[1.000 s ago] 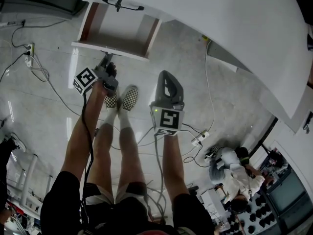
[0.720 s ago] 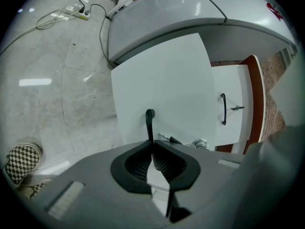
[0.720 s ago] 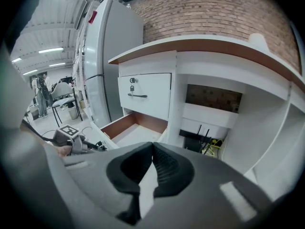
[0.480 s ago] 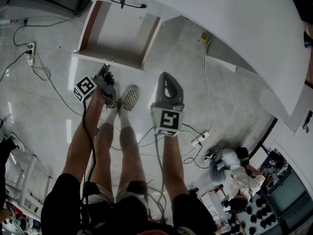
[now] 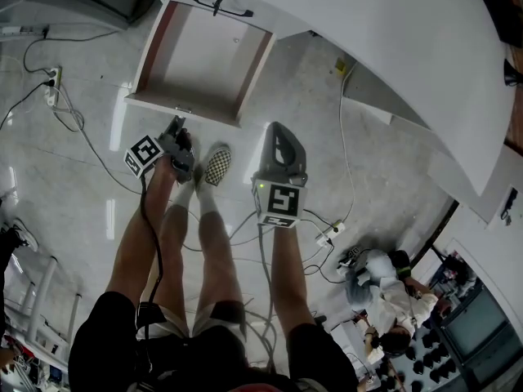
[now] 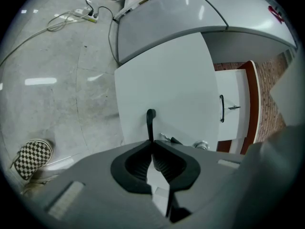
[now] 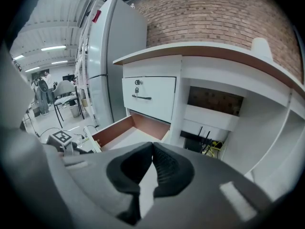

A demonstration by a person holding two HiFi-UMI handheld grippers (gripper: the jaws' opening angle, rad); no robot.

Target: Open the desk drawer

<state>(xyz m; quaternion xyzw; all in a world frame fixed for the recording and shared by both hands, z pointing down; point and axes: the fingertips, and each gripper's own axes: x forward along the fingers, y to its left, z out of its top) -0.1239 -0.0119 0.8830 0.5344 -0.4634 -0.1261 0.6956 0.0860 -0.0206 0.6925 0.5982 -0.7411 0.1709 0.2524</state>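
Observation:
The white desk drawer stands pulled out from under the desk, its inside bare. My left gripper is at the drawer's front edge. In the left gripper view the gripper is shut on the drawer's thin black handle, which rises from between the pads against the white drawer front. My right gripper hovers over the floor right of the drawer, shut with nothing in it. The right gripper view shows the same jaws together, and the open drawer beyond them.
A shut upper drawer with a black handle sits above the open one. My legs and checkered shoes stand between the grippers. Cables and a power strip lie on the floor. A seated person is at lower right.
The drawer has slid further out of the desk. My left gripper has come back toward my feet with its handle. The right gripper has stayed put.

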